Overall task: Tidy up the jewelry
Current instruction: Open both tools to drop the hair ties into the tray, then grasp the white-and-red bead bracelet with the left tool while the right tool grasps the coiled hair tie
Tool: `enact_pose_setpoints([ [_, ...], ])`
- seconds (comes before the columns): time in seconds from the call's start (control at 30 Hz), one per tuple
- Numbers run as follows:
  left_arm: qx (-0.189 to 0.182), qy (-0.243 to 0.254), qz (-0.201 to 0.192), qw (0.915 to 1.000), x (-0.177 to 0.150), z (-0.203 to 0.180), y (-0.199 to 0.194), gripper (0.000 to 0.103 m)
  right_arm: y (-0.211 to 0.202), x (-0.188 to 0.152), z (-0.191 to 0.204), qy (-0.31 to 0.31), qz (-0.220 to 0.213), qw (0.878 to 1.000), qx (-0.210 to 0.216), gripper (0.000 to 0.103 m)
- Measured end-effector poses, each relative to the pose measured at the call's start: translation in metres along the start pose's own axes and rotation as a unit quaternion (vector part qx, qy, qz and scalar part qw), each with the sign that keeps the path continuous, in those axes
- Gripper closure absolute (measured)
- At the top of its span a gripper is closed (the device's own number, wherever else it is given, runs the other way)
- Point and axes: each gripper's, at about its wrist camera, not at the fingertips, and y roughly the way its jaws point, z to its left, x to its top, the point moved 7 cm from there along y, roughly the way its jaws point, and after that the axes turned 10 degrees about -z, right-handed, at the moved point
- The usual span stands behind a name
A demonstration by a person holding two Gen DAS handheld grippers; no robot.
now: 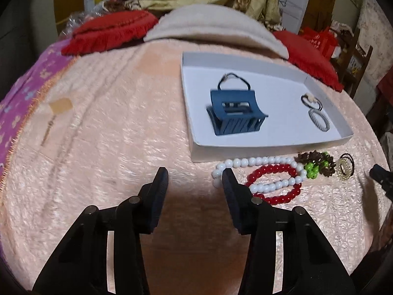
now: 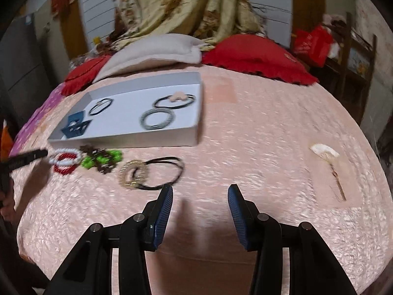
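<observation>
The hair claw (image 1: 234, 109) and hair ties (image 1: 312, 101) lie in the tray (image 1: 270, 148); bead bracelets (image 1: 272, 182) lie before it.

Each black claw (image 1: 195, 177) (image 2: 200, 193) bears ribbed dark-blue pads and silver pins.

blue hair claw (image 1: 235, 111) lies in white tray (image 1: 270, 145).

A home bedroom; a blanketed bed (image 1: 98, 123), red pillows (image 2: 258, 59), hanging floral cloth (image 2: 184, 7).
</observation>
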Motion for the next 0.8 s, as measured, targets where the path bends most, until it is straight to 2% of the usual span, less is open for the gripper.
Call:
enact_pose_setpoints([
  [0.13, 0.003, 0.019, 0.010, 0.9998, -0.003, -0.013, 0.015, 0.058, 0.004, 0.003, -0.018, 0.041, 0.001, 0.999, 0.004, 0.058],
  [0.23, 0.026, 0.058, 0.006, 0.9980, -0.004, -0.020, 0.017, 0.058, 0.011, 0.004, -0.015, 0.032, 0.005, 0.999, 0.010, 0.058],
  [0.27, 0.026, 0.057, 0.007, 0.9980, -0.004, -0.020, 0.016, 0.058, 0.012, 0.005, -0.010, 0.026, 0.005, 1.000, 0.016, 0.058],
  [0.33, 0.020, 0.050, 0.013, 0.9985, -0.005, -0.017, 0.014, 0.067, 0.015, 0.004, 0.003, 0.009, 0.010, 0.999, 0.039, 0.058],
  [0.37, 0.015, 0.052, 0.015, 0.9984, -0.006, -0.018, 0.013, 0.086, 0.016, 0.004, 0.011, 0.000, 0.010, 0.998, 0.055, 0.058],
  [0.4, 0.016, 0.054, 0.017, 0.9983, -0.007, -0.018, 0.012, 0.095, 0.016, 0.004, 0.021, -0.011, 0.009, 0.997, 0.070, 0.058],
  [0.47, 0.014, 0.059, 0.015, 0.9980, -0.009, -0.018, 0.010, 0.095, 0.016, 0.005, 0.041, -0.043, 0.001, 0.995, 0.095, 0.059],
  [0.57, 0.008, 0.058, 0.011, 0.9982, -0.009, -0.017, 0.006, 0.095, 0.025, 0.007, 0.064, -0.078, -0.003, 0.991, 0.108, 0.059],
  [0.8, -0.003, 0.029, -0.021, 0.9994, 0.010, -0.006, -0.010, 0.095, 0.058, 0.003, 0.070, -0.062, 0.032, 0.992, 0.110, 0.080],
])
